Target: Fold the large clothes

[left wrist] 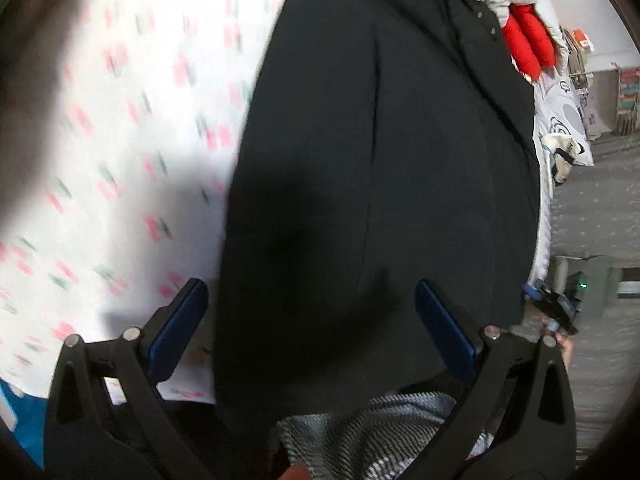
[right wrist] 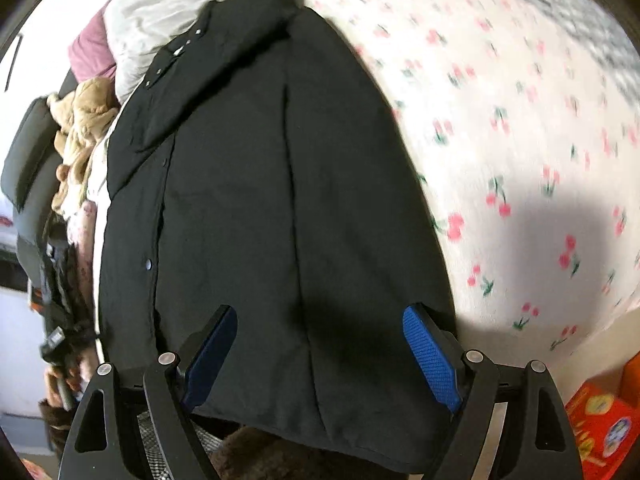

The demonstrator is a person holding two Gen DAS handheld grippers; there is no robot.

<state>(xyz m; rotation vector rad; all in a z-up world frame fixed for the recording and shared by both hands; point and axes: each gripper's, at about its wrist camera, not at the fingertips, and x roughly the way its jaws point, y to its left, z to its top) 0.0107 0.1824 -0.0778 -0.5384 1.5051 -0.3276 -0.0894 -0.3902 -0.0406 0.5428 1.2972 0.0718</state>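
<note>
A large black coat (left wrist: 380, 168) with snap buttons lies flat and lengthwise on a white bedsheet with a pink cherry print (left wrist: 132, 128). My left gripper (left wrist: 312, 292) hovers open over the coat's near end, its blue pads (left wrist: 180, 328) wide apart and empty. In the right wrist view the same coat (right wrist: 256, 200) stretches away, collar at the far end. My right gripper (right wrist: 320, 320) is open above the coat's hem, holding nothing. The other hand-held gripper (left wrist: 556, 308) shows at the right edge of the left wrist view.
A grey garment (right wrist: 168, 12), a pink item (right wrist: 90, 52) and a tan plush (right wrist: 80, 120) lie beside the coat. A red item (left wrist: 528, 44) rests near the collar. An orange box (right wrist: 600, 428) sits at the lower right. Grey floor (left wrist: 592, 208) runs alongside the bed.
</note>
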